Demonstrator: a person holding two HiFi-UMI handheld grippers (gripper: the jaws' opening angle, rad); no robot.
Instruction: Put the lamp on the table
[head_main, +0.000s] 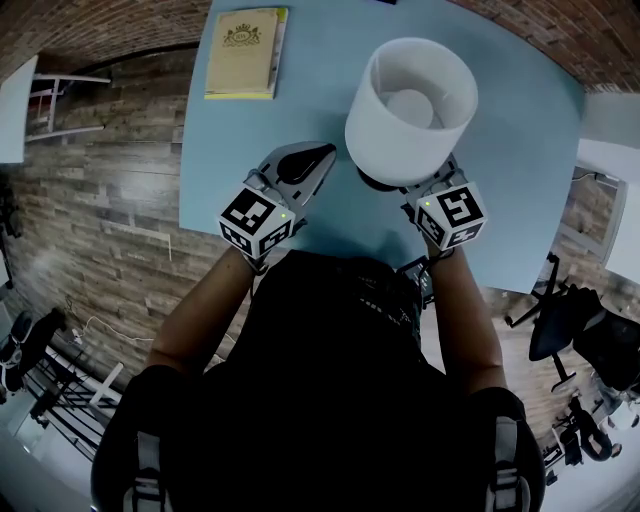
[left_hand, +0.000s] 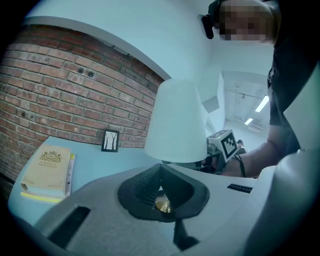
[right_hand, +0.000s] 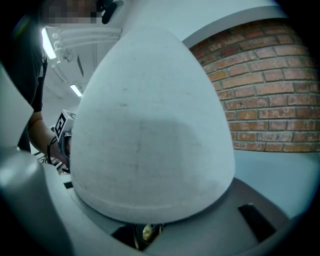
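Right gripper (head_main: 418, 192) clamps lamp (head_main: 410, 110) low under shade, frame centre, to steady it upright over table (head_main: 310, 60); left gripper (head_main: 305, 162) pinched together, empty, kept clear.

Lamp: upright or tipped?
Upright. The lamp shade's open top faces the head camera; the left gripper view shows it standing straight.
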